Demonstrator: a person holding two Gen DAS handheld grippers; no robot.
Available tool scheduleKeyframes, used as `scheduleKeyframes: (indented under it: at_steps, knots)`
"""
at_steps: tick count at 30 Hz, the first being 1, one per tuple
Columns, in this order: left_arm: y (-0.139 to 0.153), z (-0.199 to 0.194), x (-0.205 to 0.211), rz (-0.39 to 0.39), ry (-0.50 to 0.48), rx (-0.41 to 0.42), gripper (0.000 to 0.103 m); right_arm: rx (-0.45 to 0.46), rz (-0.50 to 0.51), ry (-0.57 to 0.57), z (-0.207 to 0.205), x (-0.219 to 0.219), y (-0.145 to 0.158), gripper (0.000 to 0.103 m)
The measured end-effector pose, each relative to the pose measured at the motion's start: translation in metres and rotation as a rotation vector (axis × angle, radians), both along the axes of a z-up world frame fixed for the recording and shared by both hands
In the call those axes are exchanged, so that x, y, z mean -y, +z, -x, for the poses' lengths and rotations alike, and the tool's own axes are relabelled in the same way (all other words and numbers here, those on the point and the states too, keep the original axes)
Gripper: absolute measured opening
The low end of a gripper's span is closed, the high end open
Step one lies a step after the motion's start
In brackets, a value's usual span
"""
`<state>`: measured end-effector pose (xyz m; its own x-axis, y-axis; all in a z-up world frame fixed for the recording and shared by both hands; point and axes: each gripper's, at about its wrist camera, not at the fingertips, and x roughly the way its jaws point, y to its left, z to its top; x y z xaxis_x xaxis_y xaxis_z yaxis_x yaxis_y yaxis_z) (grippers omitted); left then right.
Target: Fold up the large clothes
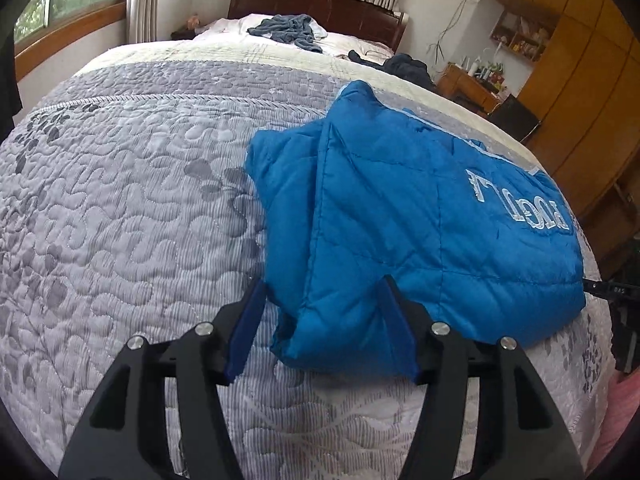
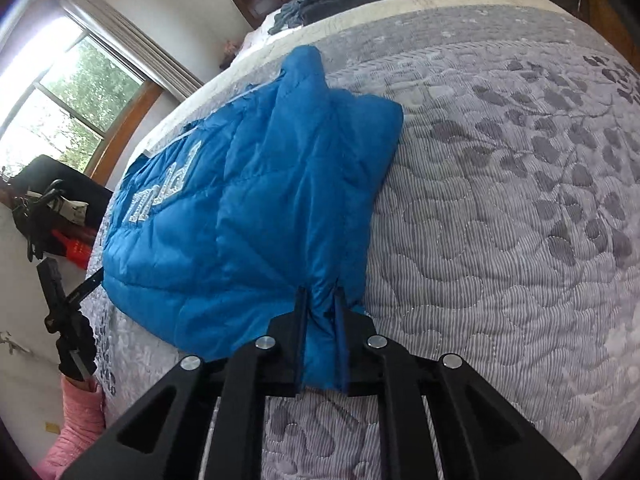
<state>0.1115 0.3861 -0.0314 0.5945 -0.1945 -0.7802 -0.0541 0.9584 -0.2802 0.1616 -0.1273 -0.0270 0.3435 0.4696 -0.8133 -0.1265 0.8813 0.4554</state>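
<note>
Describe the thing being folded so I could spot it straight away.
On the big bed's grey quilted bedspread lies a bright blue padded jacket with white lettering. Unlike the dark crumpled clothes by the headboard, it is puffy, vivid and pinched by the right gripper.

daylit bedroom: quilted grey bed [image 1: 120, 200], dark headboard [image 1: 320, 8], wooden wardrobe [image 1: 580, 80], curtained windows [image 2: 60, 92].

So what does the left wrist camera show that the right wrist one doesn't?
Only the left view shows the wooden wardrobe and the open left gripper near the jacket's corner. Only the right view shows the right gripper shut on the jacket's edge, and a pink sleeve. Both show the blue jacket on the bed.
</note>
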Motion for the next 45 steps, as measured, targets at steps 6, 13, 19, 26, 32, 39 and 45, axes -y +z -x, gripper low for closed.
scheduleKeyframes:
  at_steps: [6,13,19,26,32,39,45]
  knots:
    - [0.002,0.004,-0.012,0.08,0.024,-0.018,0.061,0.026,-0.013,-0.003,0.004,0.003,0.009,0.023]
    - [0.025,0.003,-0.032,0.086,0.05,0.009,0.075,0.101,-0.081,-0.036,0.008,0.022,0.034,0.062]
    - [0.013,-0.019,-0.038,0.155,0.018,-0.048,0.077,0.075,-0.143,-0.018,-0.015,0.019,0.03,0.076]
    - [-0.001,-0.037,-0.033,0.196,-0.009,-0.064,0.077,0.026,-0.18,-0.029,-0.037,0.015,0.01,0.077]
    - [-0.006,-0.052,-0.029,0.223,-0.027,-0.066,0.078,0.001,-0.211,-0.016,-0.046,0.012,-0.004,0.078]
    - [-0.02,-0.081,-0.033,0.274,-0.034,-0.082,0.087,-0.03,-0.258,0.014,-0.056,0.003,-0.016,0.081]
    - [-0.031,-0.106,-0.029,0.405,-0.066,-0.081,0.086,-0.045,-0.309,0.034,-0.071,-0.011,-0.028,0.084]
